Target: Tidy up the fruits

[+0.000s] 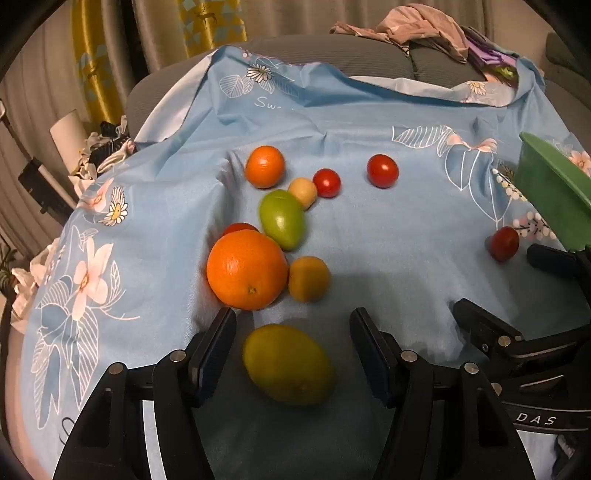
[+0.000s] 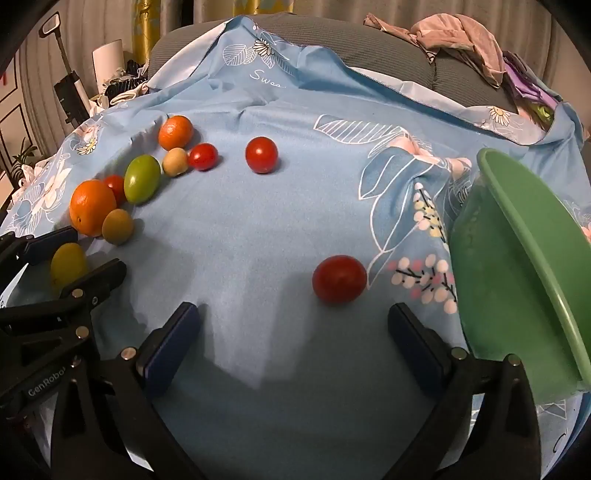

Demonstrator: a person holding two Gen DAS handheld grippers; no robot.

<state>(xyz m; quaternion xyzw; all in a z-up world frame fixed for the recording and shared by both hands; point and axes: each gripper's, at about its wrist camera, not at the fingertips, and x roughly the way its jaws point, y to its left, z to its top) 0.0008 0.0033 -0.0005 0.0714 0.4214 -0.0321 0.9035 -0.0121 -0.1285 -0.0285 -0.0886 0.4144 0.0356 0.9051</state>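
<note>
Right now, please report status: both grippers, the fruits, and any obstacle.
Left gripper open, yellow lemon between its fingers, not gripped. Right gripper open, empty, red tomato just ahead. Green bowl at right. Path clear.

Fruit lies scattered on the cloth (image 2: 258, 229) spread over the sofa (image 1: 332, 59). To the left sits a cluster: the large orange (image 1: 246, 268) with a small round fruit (image 1: 308, 278) touching its right side, a tomato (image 1: 240, 229) tucked behind it, and the oval fruit (image 1: 282, 218) just beyond. Further back come a pale little fruit (image 1: 303, 192), a second tomato (image 1: 326, 182) beside it, and the smaller orange (image 1: 265, 166) to their left. A third tomato (image 1: 382, 170) lies apart, to the right. Nearest, the lemon (image 1: 288, 363) rests between the left gripper (image 1: 291, 325) fingers, untouched. Far right stands the bowl (image 2: 517, 266), tilted, with a fourth tomato (image 2: 339, 279) to its left, ahead of the right gripper (image 2: 295, 317). Clothes (image 1: 417, 26) are heaped on the sofa behind
</note>
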